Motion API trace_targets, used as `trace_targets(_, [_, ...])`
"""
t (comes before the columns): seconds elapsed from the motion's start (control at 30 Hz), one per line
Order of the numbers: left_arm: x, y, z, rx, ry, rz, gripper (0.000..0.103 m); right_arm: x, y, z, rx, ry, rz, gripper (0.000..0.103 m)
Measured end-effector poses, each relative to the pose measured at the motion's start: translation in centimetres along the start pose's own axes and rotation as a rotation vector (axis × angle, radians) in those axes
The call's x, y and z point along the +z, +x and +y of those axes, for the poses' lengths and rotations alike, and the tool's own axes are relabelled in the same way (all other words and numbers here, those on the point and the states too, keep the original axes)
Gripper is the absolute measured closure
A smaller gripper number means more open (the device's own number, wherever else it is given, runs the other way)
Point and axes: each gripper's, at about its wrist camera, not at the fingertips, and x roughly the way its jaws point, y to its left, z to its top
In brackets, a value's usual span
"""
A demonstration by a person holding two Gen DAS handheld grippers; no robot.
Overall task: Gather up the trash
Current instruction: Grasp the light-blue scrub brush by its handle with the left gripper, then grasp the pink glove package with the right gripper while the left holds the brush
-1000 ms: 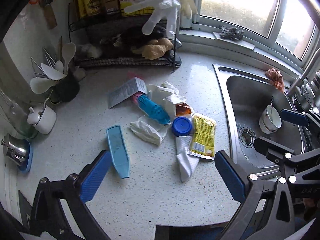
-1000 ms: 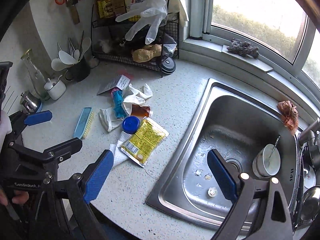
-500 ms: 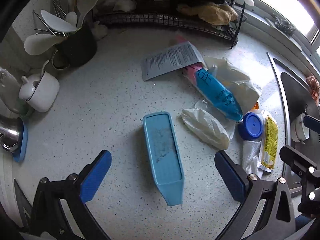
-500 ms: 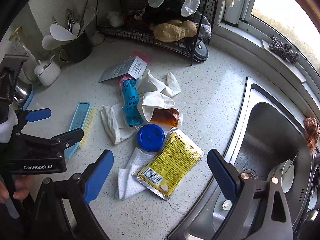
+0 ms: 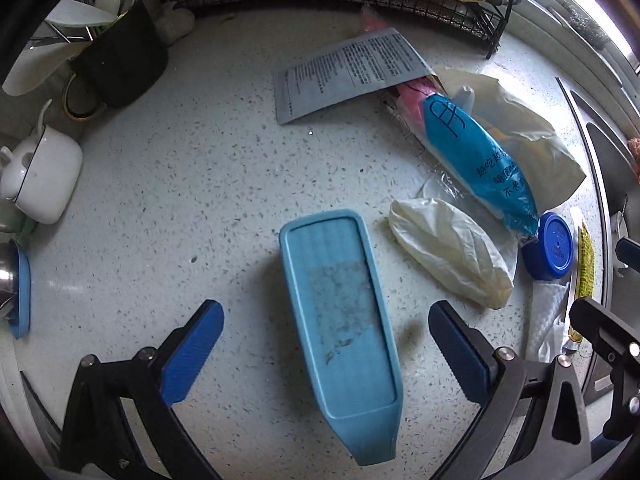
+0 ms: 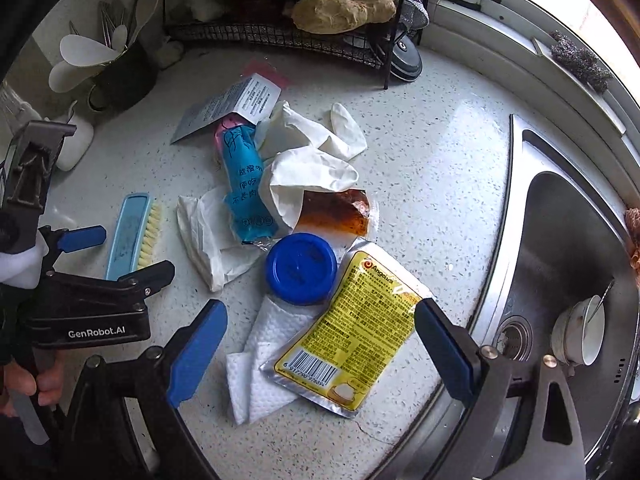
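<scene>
Counter (image 5: 168, 184): speckled white; bare stretch left of the brush, up to the mug (image 5: 116, 60) and white pot (image 5: 40, 176).
Sink (image 6: 560, 240): right of the trash pile, rim close to the packet.
Rack (image 6: 280, 36): along the back wall, behind the pile.
Left gripper (image 5: 326, 344): pointing steeply down, jaws wide and closing; blue brush (image 5: 344, 320) lies lengthwise between the pads, not touched.
Right gripper (image 6: 320, 344): jaws wide apart, holding nothing; yellow packet (image 6: 352, 344) and paper towel (image 6: 264, 364) lie between the pads on the counter.
Blue wrapper (image 6: 246, 188): leaning across white bags (image 6: 304, 168), beyond the lid.
Leaflet (image 5: 348, 72): flat, behind the wrapper.
Lid (image 6: 301, 269): blue, touching the packet's top corner.
</scene>
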Motion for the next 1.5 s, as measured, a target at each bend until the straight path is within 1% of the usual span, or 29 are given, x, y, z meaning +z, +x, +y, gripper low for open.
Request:
trace_targets(0.1, [0.7, 0.1, -0.4, -0.021, 0.015, 0.013, 0.020, -0.1, 0.4, -0.2, 0.006, 0.023, 0.023, 0.009])
trace_targets(0.13, [0.9, 0.0, -0.6, -0.022, 0.024, 0.013, 0.023, -0.1, 0.4, -0.2, 0.013, 0.034, 0.025, 0.009])
trace_targets(0.2, [1.0, -0.3, -1.0, -0.026, 0.041, 0.009, 0.037, -0.1, 0.5, -0.5, 0.018, 0.052, 0.025, 0.009])
trace_targets(0.23, [1.0, -0.4, -1.2, -0.027, 0.041, 0.007, 0.041, -0.1, 0.4, -0.6, 0.019, 0.060, 0.023, 0.009])
trace_targets(0.27, [1.1, -0.5, -1.3, -0.029, 0.043, 0.003, 0.051, -0.1, 0.4, -0.7, 0.018, 0.066, 0.021, 0.009])
trace_targets(0.3, [1.2, -0.7, -1.5, -0.028, 0.041, -0.003, 0.065, -0.1, 0.3, -0.9, 0.019, 0.070, 0.018, 0.009])
trace_targets(0.33, [1.2, -0.9, -1.5, -0.038, 0.027, -0.004, 0.066, -0.1, 0.2, -0.9, 0.024, 0.074, 0.017, 0.009])
trace_targets(0.4, [1.2, -1.2, -1.1, -0.067, -0.011, -0.010, 0.066, -0.2, -0.3, -0.7, 0.036, 0.070, 0.014, 0.009])
trace_targets(0.47, [0.8, -1.7, -0.8, -0.104, -0.029, -0.033, 0.067, -0.1, -1.1, -0.6, 0.052, 0.051, -0.003, 0.010])
trace_targets(0.5, [0.3, -2.3, -0.5, -0.119, -0.039, -0.046, 0.067, 0.0, -1.5, -0.3, 0.061, 0.039, -0.014, 0.013])
trace_targets(0.57, [0.1, -3.3, 0.3, -0.143, -0.069, -0.070, 0.067, 0.4, -1.8, 0.1, 0.090, 0.014, -0.021, 0.024])
trace_targets(0.63, [0.2, -4.6, 0.9, -0.147, -0.093, -0.092, 0.067, 1.1, -2.1, 0.6, 0.112, -0.014, -0.017, 0.028])
trace_targets(0.73, [0.6, -6.3, 2.2, -0.123, -0.108, -0.144, 0.067, 2.5, -2.4, 2.0, 0.140, -0.060, -0.025, 0.030])
trace_targets(0.8, [1.0, -6.8, 3.4, -0.137, -0.114, -0.183, 0.067, 3.5, -2.5, 2.7, 0.144, -0.095, -0.033, 0.032])
trace_targets(0.87, [1.4, -7.0, 4.6, -0.139, -0.113, -0.201, 0.067, 4.7, -2.2, 3.6, 0.144, -0.139, -0.035, 0.034])
trace_targets(0.93, [1.6, -6.6, 5.5, -0.115, -0.113, -0.205, 0.067, 6.0, -1.6, 4.4, 0.148, -0.173, -0.036, 0.034])
trace_targets(1.0, [2.3, -6.0, 6.0, -0.100, -0.125, -0.209, 0.067, 7.1, -0.5, 5.0, 0.153, -0.198, -0.023, 0.037])
trace_targets(1.07, [2.7, -5.6, 6.9, -0.106, -0.137, -0.208, 0.067, 7.5, 0.4, 5.3, 0.139, -0.221, -0.001, 0.046])
trace_targets(1.13, [3.0, -5.1, 7.1, -0.106, -0.142, -0.203, 0.067, 8.1, 1.8, 5.7, 0.132, -0.236, 0.028, 0.050])
trace_targets(1.2, [3.3, -4.3, 7.2, -0.107, -0.147, -0.188, 0.067, 8.7, 3.1, 6.1, 0.138, -0.242, 0.058, 0.051])
trace_targets(1.27, [3.6, -3.5, 7.2, -0.107, -0.154, -0.171, 0.067, 9.2, 4.3, 6.4, 0.117, -0.254, 0.077, 0.051])
trace_targets(1.37, [4.0, -2.5, 7.2, -0.088, -0.157, -0.149, 0.067, 9.9, 6.7, 7.0, 0.080, -0.275, 0.137, 0.052])
trace_targets(1.4, [4.0, -2.4, 7.3, -0.091, -0.160, -0.144, 0.067, 10.0, 7.3, 7.1, 0.079, -0.276, 0.147, 0.053])
trace_targets(1.47, [4.2, -2.2, 7.2, -0.100, -0.162, -0.137, 0.067, 10.1, 8.0, 7.2, 0.080, -0.276, 0.152, 0.071])
trace_targets(1.5, [4.3, -2.3, 7.2, -0.103, -0.162, -0.137, 0.067, 10.2, 8.0, 7.3, 0.082, -0.274, 0.149, 0.077])
